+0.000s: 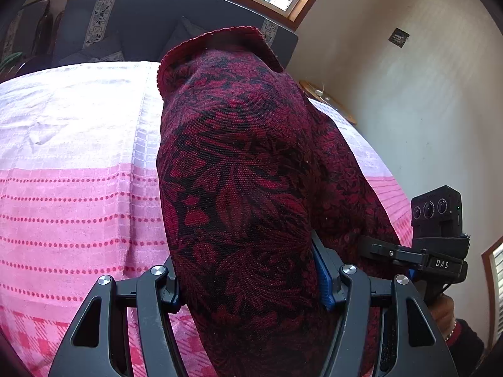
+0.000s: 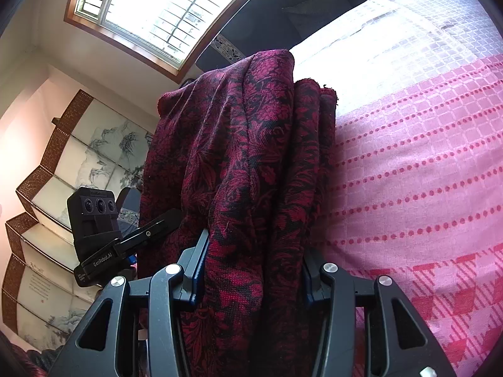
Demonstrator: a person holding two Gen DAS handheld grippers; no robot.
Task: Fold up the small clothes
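A dark red garment with a black floral pattern (image 1: 239, 163) hangs lifted over the pink bedspread (image 1: 69, 213). In the left wrist view my left gripper (image 1: 248, 282) is shut on a thick bunch of it, and the cloth fills the gap between the blue pads (image 1: 323, 279). In the right wrist view the same garment (image 2: 239, 157) drapes in folds, with my right gripper (image 2: 251, 267) shut on its gathered edge. Each view shows the other gripper beside the cloth: the right one (image 1: 437, 220) and the left one (image 2: 94, 220). A hand (image 1: 443, 311) holds the right gripper's handle.
The bedspread (image 2: 424, 188) is pink with dotted rows, white further back and checked near the front. A dark cushioned backrest (image 1: 141, 15) stands behind it under a window (image 2: 151, 3). A folding painted screen (image 2: 63, 163) is at the left, and a round wooden edge (image 1: 330, 100) by the wall.
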